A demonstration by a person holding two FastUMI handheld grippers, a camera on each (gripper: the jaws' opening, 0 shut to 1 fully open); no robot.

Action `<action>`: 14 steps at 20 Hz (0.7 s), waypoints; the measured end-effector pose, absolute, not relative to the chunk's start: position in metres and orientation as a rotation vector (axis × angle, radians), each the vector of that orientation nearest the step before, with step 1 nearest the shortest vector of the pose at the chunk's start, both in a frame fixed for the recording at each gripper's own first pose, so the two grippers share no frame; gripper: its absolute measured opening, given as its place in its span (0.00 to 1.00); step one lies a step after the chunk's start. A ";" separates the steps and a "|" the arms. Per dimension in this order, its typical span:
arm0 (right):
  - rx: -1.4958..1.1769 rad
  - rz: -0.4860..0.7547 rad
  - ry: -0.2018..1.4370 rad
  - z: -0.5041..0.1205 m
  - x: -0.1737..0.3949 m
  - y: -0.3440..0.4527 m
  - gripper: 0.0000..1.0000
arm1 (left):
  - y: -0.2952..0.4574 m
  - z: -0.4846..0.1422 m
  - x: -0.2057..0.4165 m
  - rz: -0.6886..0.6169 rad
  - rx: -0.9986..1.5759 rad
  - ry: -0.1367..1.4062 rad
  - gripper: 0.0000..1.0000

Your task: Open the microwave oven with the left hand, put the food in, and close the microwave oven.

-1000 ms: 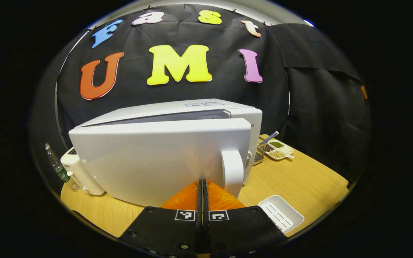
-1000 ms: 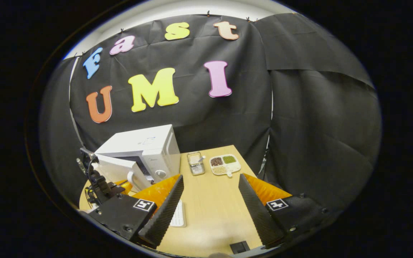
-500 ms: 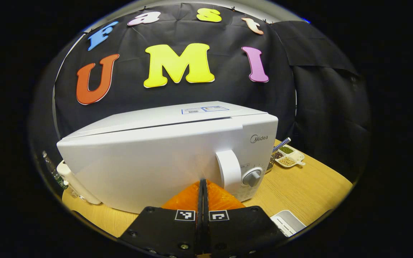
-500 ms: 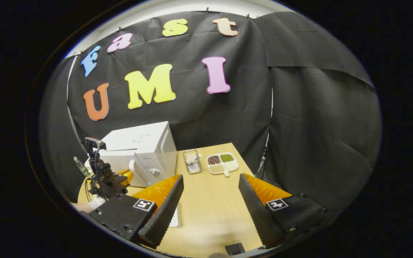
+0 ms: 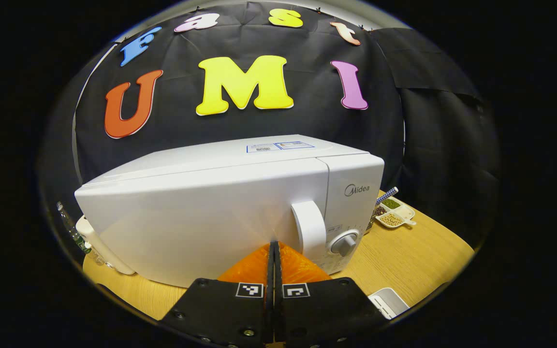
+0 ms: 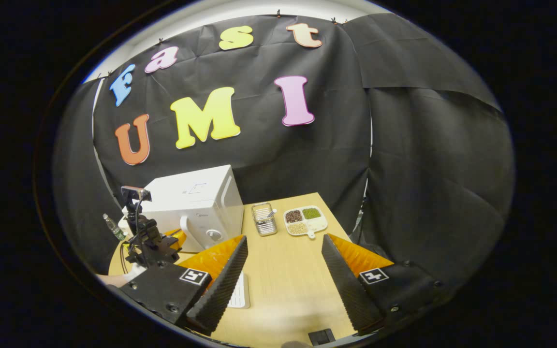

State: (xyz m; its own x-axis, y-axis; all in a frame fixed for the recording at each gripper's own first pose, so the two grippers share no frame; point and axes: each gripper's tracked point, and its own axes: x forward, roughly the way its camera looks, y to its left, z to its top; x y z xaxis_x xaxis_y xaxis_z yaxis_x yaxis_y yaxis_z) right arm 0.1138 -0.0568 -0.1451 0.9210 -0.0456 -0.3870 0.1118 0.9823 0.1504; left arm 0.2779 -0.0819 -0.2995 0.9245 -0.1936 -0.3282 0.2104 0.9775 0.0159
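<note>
The white microwave (image 5: 220,203) stands close in front in the left gripper view, its door flush with the body and hiding the inside. My left gripper (image 5: 274,247) is shut with nothing between its fingers, its tips against the door face just left of the curved handle (image 5: 309,231). A round knob (image 5: 345,243) sits to the right of the handle. In the right gripper view the microwave (image 6: 196,203) is far off at the left, with the left gripper (image 6: 155,241) in front of its door. My right gripper (image 6: 284,238) hangs open above the wooden table (image 6: 288,285), holding nothing.
A divided dish of beans (image 6: 305,221) and a small metal basket (image 6: 264,218) stand at the table's back. A white ridged tray (image 6: 239,292) lies near the front, partly behind one finger. A plastic bottle (image 5: 73,231) and a white appliance (image 5: 102,244) stand left of the microwave.
The microwave door has swung from ajar to fully shut, with my shut left gripper following it in. The right gripper has stayed open and hardly moved.
</note>
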 end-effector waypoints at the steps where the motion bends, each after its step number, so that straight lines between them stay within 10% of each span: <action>1: 0.167 -0.076 0.392 -0.145 0.112 -0.055 0.98 | -0.082 -0.299 0.278 -0.207 0.049 0.333 0.00; 13: 0.173 -0.074 0.381 -0.145 0.095 -0.054 0.99 | -0.047 -0.295 0.246 -0.144 0.078 0.358 0.00; 14: 0.172 -0.073 0.378 -0.145 0.094 -0.052 0.98 | -0.043 -0.298 0.240 -0.151 0.077 0.368 0.17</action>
State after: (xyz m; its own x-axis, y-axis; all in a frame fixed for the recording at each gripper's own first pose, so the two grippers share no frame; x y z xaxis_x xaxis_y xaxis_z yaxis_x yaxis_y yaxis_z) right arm 0.0943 -0.0524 -0.1445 0.9269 -0.0387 -0.3733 0.1028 0.9828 0.1534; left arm 0.2404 -0.0435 -0.2976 0.9221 -0.1328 -0.3634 0.1608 0.9858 0.0477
